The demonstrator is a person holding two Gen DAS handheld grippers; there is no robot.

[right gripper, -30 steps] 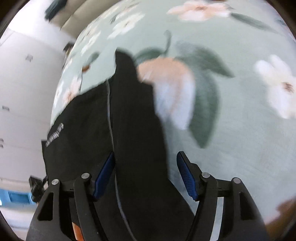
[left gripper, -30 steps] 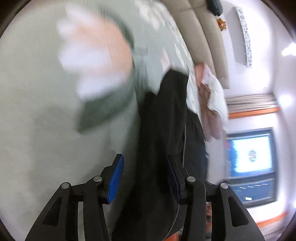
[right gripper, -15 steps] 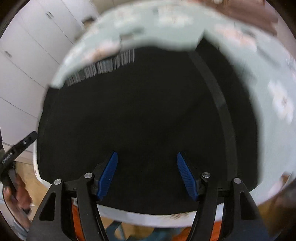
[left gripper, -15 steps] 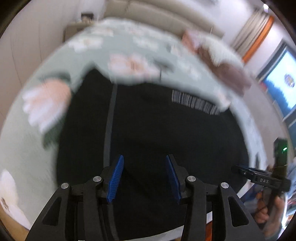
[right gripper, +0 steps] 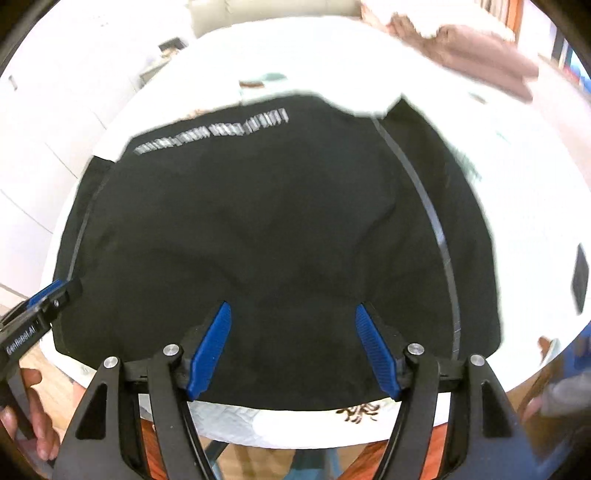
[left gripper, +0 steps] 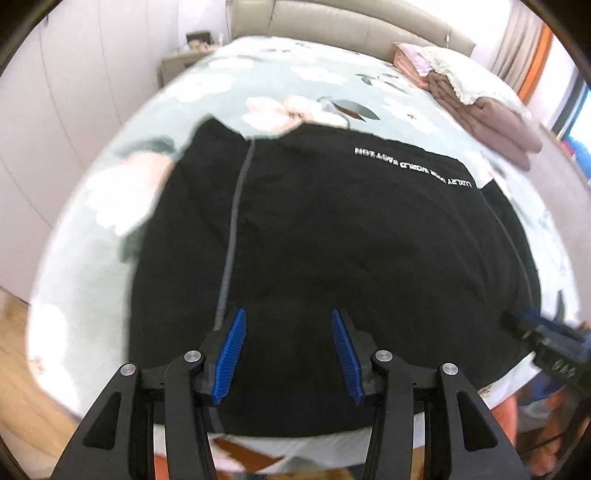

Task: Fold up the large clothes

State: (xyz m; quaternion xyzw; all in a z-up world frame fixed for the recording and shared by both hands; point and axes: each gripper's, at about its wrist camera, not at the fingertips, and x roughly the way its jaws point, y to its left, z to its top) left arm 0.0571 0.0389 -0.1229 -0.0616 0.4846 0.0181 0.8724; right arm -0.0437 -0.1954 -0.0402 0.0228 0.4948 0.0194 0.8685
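Observation:
A large black garment with a line of white lettering lies spread flat on a floral green bedspread. A grey stripe runs down each side of it. My left gripper hovers open over the garment's near left part, with nothing between its fingers. In the right wrist view the garment fills the middle. My right gripper hangs open above its near edge, gripping nothing. Each gripper also shows at the edge of the other's view: the right gripper and the left gripper.
Folded blankets are stacked at the bed's far right, below a beige headboard. A nightstand and white cupboards stand on the left, over wooden floor. A small dark object lies on the bed at right.
Both grippers have drawn back from close over the garment's sides, risen and rolled. They now look at the whole garment from the bed's near edge. Both stayed open.

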